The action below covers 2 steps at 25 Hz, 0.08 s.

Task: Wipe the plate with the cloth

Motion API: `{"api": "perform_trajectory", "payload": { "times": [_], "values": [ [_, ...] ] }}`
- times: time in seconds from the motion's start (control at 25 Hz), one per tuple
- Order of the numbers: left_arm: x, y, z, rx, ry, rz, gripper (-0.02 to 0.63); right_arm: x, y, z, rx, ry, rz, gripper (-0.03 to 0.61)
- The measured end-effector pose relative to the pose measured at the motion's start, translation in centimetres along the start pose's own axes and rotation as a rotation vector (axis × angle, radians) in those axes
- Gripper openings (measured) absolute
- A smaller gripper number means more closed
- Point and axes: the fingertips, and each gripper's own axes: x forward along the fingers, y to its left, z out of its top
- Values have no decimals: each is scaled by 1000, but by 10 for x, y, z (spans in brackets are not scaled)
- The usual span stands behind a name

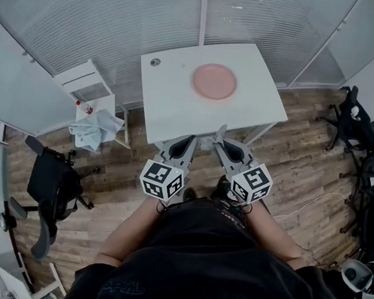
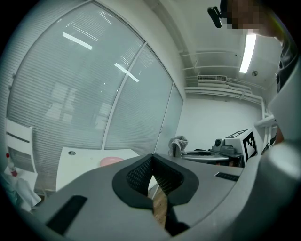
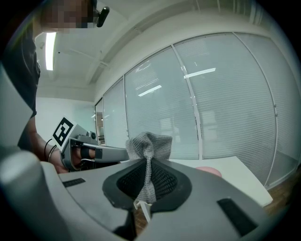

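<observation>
Right gripper (image 1: 218, 136), jaws clamped on seemingly knitted cloth (image 3: 149, 143); left gripper (image 1: 192, 139), jaws together; plate (image 1: 214, 81) beyond.

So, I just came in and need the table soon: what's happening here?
A person stands before the white table with a hand-held gripper in each hand. The right hand-held gripper is shut on a grey cloth; the left hand-held gripper is shut and empty. The pink plate lies on the table, not yet touched.
</observation>
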Motion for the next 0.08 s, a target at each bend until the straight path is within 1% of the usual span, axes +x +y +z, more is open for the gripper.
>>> {"api": "perform_trajectory", "payload": {
  "times": [0.08],
  "values": [
    [-1, -1, 0, 1, -1, -3, 15, -1, 1, -1, 1, 1, 0, 37]
  ]
}}
